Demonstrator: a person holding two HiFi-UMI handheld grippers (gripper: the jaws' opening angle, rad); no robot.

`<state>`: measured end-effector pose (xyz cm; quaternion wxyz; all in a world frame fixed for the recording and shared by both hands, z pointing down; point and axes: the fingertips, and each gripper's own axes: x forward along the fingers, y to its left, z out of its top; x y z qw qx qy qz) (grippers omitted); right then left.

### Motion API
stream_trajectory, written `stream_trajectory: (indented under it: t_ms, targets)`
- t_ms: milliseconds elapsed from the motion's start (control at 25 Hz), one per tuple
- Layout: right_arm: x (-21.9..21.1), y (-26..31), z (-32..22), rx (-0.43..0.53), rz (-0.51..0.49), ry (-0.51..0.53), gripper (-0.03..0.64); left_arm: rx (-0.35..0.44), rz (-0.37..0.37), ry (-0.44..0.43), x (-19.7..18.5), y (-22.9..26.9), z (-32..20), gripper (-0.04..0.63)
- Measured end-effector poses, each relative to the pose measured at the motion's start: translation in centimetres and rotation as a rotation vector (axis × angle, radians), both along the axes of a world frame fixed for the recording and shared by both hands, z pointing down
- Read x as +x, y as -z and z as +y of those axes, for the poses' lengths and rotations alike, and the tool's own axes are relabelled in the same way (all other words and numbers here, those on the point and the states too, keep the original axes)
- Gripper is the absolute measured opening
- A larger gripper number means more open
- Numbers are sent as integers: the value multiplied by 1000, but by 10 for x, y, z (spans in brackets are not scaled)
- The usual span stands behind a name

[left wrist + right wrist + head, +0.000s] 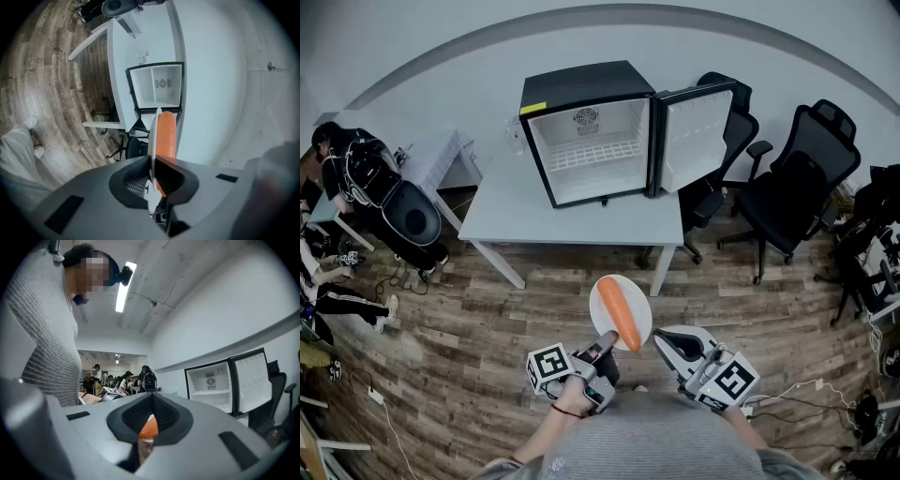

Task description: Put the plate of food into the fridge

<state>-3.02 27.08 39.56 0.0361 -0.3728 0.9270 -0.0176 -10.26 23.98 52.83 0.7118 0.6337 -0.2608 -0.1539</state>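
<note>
Firmly, the left claw (152, 161) pinches the near rim of the white plate (152, 133), its jaws narrowed onto the thin edge. An orange carrot (165, 136) lies on the plate. In the head view the plate juts away from the claw toward 12 o'clock, held in the air over the wooden floor (487, 328). The carrot's long axis runs roughly from 11 to 5 o'clock, so it points nearly at the goal. The right claw (150, 416) sits at about 3 o'clock from the plate, its jaws drawn together on nothing, with only a sliver of orange showing past them.

Further out at 12 o'clock, well apart from the plate, the small black fridge (591, 150) stands on the white tabletop (581, 220). Its door (698, 136) is swung wide to 3 o'clock and the wire shelf is bare. The left claw carries the load, so I judge the approach is a straight carry forward to the open front.
</note>
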Motion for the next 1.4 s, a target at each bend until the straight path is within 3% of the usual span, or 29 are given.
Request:
stream_trajectory:
  t_ms: [520,720,960,1400]
  targets:
    - [0,0,-1,-2,-6,9,14,-10,9,0,1,2,-3,35]
    - [-9,11,9,43,-52,82,15,-11,-7,-6,0,-1,-3,35]
    - [-21,12,17,61,-29,147,15,-10,-14,-6,2,-1,-1,35]
    - [-8,16,16,48,-77,146,15,-29,6,10,12,1,5,35]
